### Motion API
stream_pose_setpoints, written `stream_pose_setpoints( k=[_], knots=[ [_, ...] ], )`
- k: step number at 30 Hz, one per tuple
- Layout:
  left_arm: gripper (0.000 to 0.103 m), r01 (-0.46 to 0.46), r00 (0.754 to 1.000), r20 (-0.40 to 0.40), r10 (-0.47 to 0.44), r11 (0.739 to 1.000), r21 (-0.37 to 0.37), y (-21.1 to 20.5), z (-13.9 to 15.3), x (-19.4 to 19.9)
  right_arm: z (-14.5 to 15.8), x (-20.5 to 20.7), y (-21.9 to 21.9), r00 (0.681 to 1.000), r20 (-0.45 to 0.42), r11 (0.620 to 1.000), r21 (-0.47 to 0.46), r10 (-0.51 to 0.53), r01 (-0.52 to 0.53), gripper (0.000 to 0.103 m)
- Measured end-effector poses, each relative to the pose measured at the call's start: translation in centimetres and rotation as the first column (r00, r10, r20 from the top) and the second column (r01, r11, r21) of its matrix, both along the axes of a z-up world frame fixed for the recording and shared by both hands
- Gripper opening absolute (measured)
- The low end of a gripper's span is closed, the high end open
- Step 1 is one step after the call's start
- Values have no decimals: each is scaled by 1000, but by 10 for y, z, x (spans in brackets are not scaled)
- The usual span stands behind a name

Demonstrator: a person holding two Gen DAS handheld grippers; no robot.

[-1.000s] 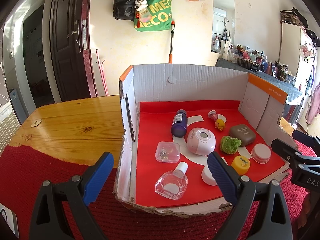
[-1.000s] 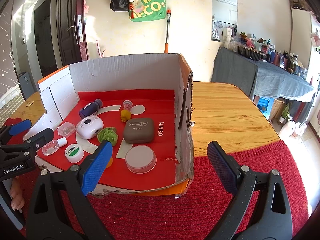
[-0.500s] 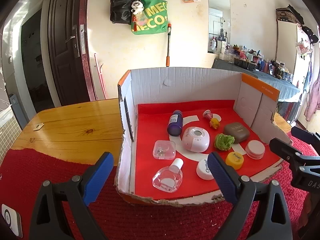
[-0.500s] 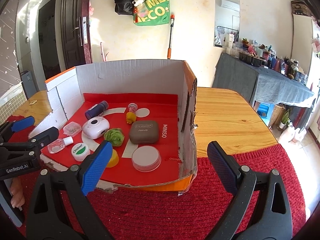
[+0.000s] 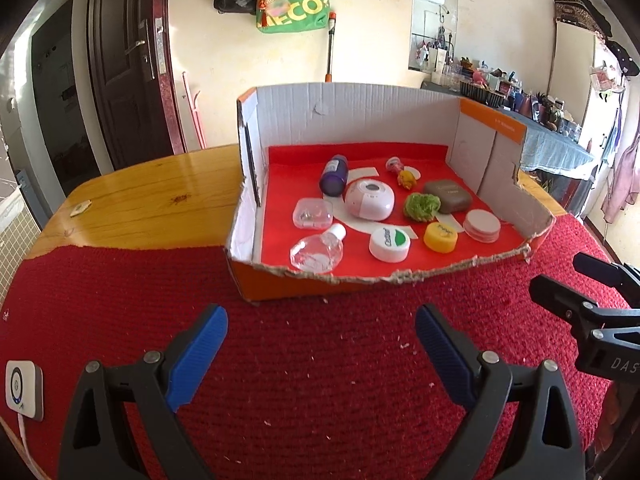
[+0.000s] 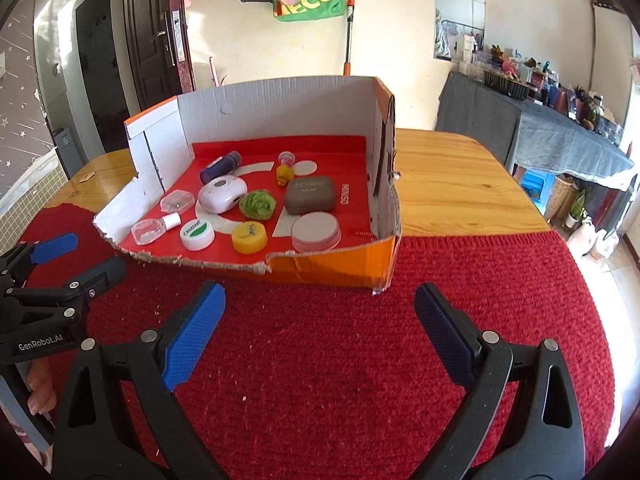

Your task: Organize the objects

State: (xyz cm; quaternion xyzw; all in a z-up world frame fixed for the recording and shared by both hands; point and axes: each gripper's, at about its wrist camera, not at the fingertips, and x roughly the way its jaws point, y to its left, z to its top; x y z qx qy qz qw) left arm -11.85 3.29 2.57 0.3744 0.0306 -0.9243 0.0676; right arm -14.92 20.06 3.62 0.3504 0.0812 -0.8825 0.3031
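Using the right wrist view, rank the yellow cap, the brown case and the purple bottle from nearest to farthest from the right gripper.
From the right gripper, open over the red mat:
1. Yellow cap, at the box's torn front edge, left of centre.
2. Brown case, mid-box, further back and to the right.
3. Purple bottle, lying near the back wall on the left.

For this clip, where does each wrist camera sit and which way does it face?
Left wrist: on the left gripper, low over the red knitted cloth, facing the torn cardboard box; the right gripper shows at its right edge.
Right wrist: on the right gripper, facing the same box from its right-hand side; the left gripper shows at its left edge.
Shared: the box, yellow round cap, the cloth.
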Motion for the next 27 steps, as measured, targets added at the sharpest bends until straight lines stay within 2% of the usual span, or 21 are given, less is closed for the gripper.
stream_pose_setpoints(
  k=[4, 7, 12, 16, 27],
  knots=[
    [97, 1, 998, 69, -4, 999, 46, 2, -15, -1, -12, 1, 1, 998, 63, 1000, 25, -10, 8, 97],
    [97, -18, 995, 94, 14, 999, 40, 3, -21, -2, -20, 1, 1, 996, 77, 997, 67, -33, 28, 97],
    [97, -44, 991, 127, 40, 999, 23, 3, -26, -5, -32, -4, 2, 990, 130, 996, 87, -45, 34, 97],
    [103, -55, 988, 147, 52, 998, 16, 2, -29, -7, -37, -1, -2, 992, 110, 991, 127, -58, 44, 97],
    [103, -75, 986, 151, 71, 997, 24, 0, -32, -9, -38, -5, -5, 991, 110, 987, 149, -82, 65, 103]
  ],
)
